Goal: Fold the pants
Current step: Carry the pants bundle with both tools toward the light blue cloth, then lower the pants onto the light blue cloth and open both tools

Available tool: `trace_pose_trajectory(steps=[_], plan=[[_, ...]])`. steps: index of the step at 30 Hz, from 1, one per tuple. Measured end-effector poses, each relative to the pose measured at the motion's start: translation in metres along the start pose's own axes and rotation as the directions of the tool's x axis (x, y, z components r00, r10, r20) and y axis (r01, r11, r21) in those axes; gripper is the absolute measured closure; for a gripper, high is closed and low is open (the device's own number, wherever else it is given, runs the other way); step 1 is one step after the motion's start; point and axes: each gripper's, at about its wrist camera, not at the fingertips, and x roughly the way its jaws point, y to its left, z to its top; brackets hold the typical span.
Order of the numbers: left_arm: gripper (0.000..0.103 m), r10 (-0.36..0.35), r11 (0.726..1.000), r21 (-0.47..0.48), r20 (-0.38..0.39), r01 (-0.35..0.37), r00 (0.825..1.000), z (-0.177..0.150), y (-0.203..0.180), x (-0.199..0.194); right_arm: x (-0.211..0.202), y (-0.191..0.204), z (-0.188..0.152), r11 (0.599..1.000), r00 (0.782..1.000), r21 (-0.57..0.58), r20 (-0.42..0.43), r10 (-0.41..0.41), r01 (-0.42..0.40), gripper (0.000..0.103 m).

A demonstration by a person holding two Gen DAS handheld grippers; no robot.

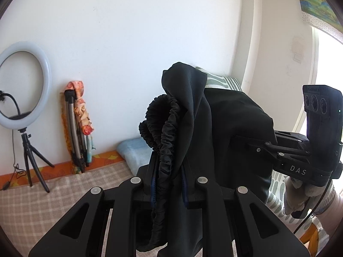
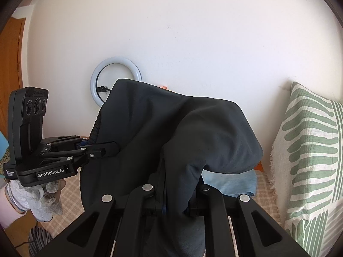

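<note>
Both grippers are raised above a bed, with a pair of black pants (image 1: 193,115) hanging between them, clear of the bedding. Left gripper (image 1: 169,184): jaws nearly closed, clamped on the pants at the gathered elastic waistband (image 1: 163,128), which bunches up just above the fingers; loose cloth drapes over the top and falls down through the linkage. Right gripper (image 2: 178,194): jaws likewise pinched almost shut on a fold of the same dark fabric, which humps over the fingers and hides the tips. In the left wrist view the right gripper shows at the right edge, its fingers buried in the cloth, held by a hand in a grey-white glove (image 1: 300,194). In the right wrist view the left gripper sits at the left edge, also held by a gloved hand (image 2: 42,197). The bed below carries a beige checked cover (image 1: 53,194). A folded light blue towel (image 2: 231,182) lies on it near the wall, just beside a white pillow with green stripes (image 2: 310,150). A ring light (image 1: 23,81) on a small tripod stands by the white wall, with a folded stand wrapped in orange patterned cloth (image 1: 79,111) leaning next to it.
</note>
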Motion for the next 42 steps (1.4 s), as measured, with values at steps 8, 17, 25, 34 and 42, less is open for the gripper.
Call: trace_pose_trajectory(steps=[8,17,25,34,42], plan=[[0.087,-0.063,0.998,0.027,-0.033,0.063,0.998,0.007,-0.034,0.058,0.01,-0.055,0.002,0.998,0.999,0.041,-0.024,-0.047,0.048,0.093],[0.087,-0.092,0.996,-0.013,-0.056,0.091,0.994,0.021,-0.033,0.115,0.041,-0.098,0.016,0.997,0.997,0.03,-0.032,-0.072,0.073,0.093],[0.087,-0.068,0.997,-0.035,-0.027,0.067,0.997,0.034,-0.01,0.154,0.094,-0.124,0.037,0.999,0.998,0.001,-0.043,-0.045,0.045,0.093],[0.087,-0.028,0.997,-0.08,-0.048,0.024,0.998,0.017,0.032,0.198,0.195,-0.146,0.039,0.999,0.992,-0.045,-0.123,0.015,-0.021,0.093],[0.087,0.012,0.987,-0.158,-0.111,-0.029,0.994,-0.011,0.078,0.265,0.298,-0.167,0.019,0.993,0.975,-0.113,-0.224,-0.002,-0.024,0.093]])
